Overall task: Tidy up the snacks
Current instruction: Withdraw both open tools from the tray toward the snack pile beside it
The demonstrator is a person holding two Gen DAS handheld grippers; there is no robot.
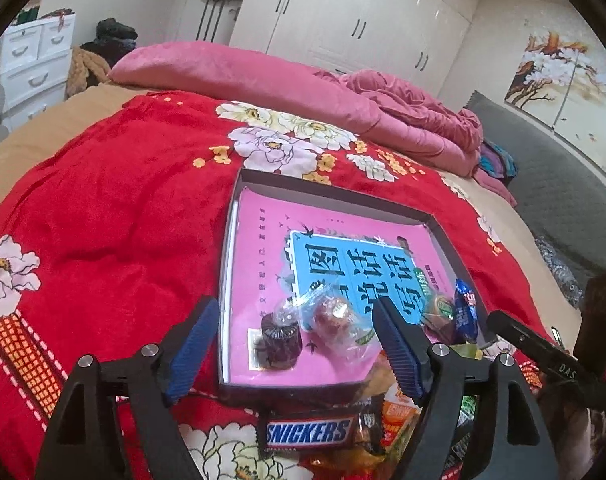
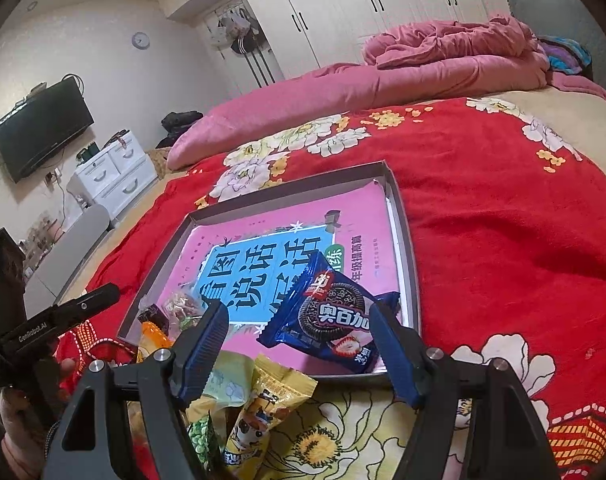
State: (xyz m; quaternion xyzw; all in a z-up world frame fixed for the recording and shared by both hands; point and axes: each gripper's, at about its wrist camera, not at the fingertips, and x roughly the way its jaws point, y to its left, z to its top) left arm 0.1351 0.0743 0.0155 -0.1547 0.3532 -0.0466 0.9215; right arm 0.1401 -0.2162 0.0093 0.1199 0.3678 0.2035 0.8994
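A shallow dark box lined with a pink book lies on the red floral blanket; it also shows in the right wrist view. In it sit a dark wrapped candy and a clear-wrapped red snack. My left gripper is open above them, empty. My right gripper is open around a blue Oreo-style cookie pack that rests in the box; the pack also shows in the left wrist view. A Snickers bar lies in front of the box.
A loose pile of snack packets lies at the box's near edge: a yellow pack, a green pack, an orange pack. A pink duvet lies across the bed behind. White drawers stand at the left.
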